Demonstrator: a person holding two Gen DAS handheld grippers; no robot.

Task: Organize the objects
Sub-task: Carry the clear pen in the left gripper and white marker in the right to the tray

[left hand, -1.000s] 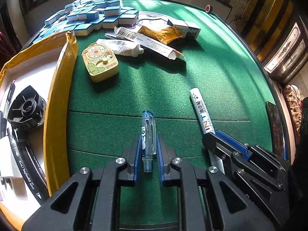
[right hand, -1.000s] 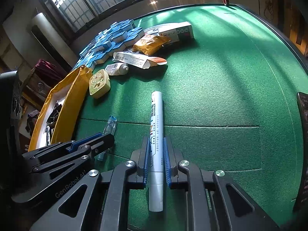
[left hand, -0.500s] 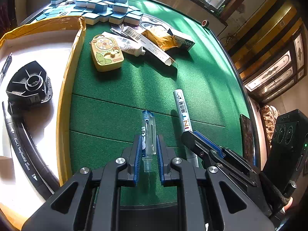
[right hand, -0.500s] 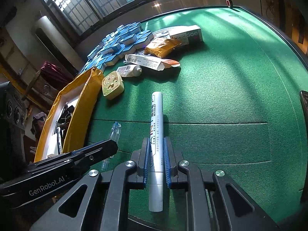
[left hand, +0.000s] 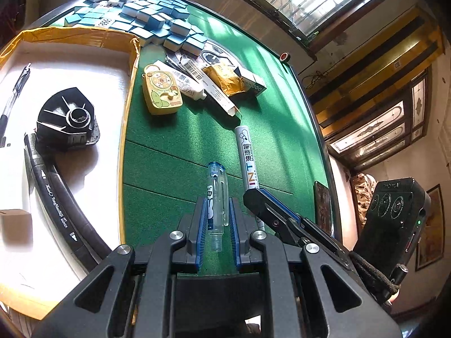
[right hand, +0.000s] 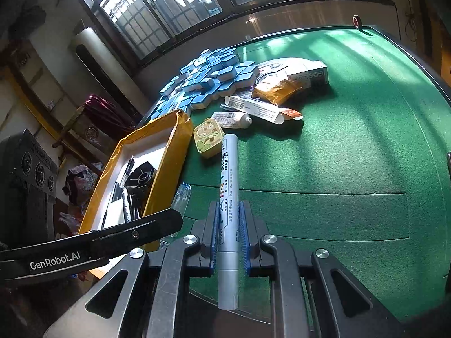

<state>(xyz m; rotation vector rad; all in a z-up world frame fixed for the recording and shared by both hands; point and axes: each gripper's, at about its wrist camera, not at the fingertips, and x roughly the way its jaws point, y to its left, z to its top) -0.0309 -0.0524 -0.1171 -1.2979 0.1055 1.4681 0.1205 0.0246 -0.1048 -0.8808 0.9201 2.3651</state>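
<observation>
Holding one pen in each tool, you are in the middle of the sorting, not near the end. Your left gripper (left hand: pixel 215 219) pinches the clear pen barrel (left hand: pixel 215 197) between its blue pads, low in the centre of the left wrist view, and your right gripper (right hand: pixel 229 235) is pressed onto the silver paint marker (right hand: pixel 229 197) in the same way, low in the centre of the right wrist view. Both pens seem to be off the green table (right hand: pixel 352 152), but I cannot say this for sure. At the left of the left wrist view, the yellow-edged tray (left hand: pixel 128 112) already holds a black round part (left hand: pixel 67 121), a long black art marker (left hand: pixel 56 200) and another pen (left hand: pixel 14 93), so I judge this part as done. What is left, as far as I see: these two pens should probably go in the tray, and in the upper middle there remain the yellow cartoon case (left hand: pixel 162 90), a small tube (left hand: pixel 190 87), a long white carton (left hand: pixel 210 87), an orange packet (left hand: pixel 222 80) and the heap of blue tiles (left hand: pixel 141 8).
</observation>
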